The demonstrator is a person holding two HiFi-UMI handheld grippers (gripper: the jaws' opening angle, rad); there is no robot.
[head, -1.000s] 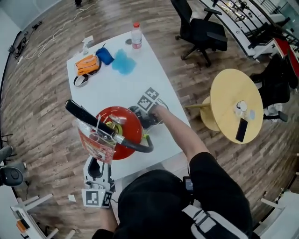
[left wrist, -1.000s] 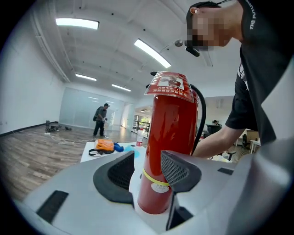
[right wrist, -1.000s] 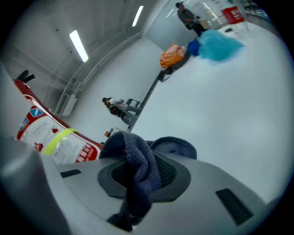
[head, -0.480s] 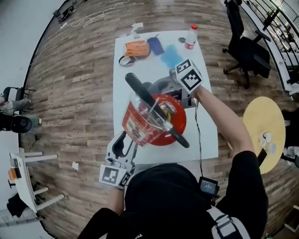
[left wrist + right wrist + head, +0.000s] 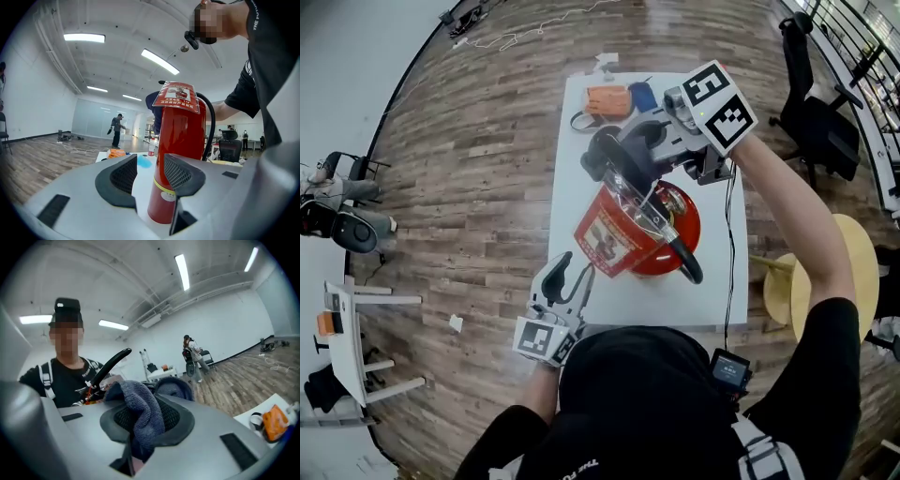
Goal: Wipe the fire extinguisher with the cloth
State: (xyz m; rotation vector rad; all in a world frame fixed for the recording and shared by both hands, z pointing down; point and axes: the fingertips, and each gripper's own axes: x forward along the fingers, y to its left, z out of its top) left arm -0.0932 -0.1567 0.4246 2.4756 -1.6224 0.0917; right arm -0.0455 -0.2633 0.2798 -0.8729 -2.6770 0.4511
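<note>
While the right tongs (image 5: 628,159) pinch the cloth (image 5: 140,413), the left tongs (image 5: 571,280) stand spread, bracing nothing; a hard wipe could topple the fire extinguisher (image 5: 652,230).

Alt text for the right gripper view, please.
The right claw is shut on a bunched blue-grey cloth. Just behind it rises the fire extinguisher's black lever, with a person in black beyond.

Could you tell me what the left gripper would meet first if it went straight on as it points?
Probably the red fire extinguisher, low on its body, just beyond the left gripper and its open jaws; depth is unclear.
</note>
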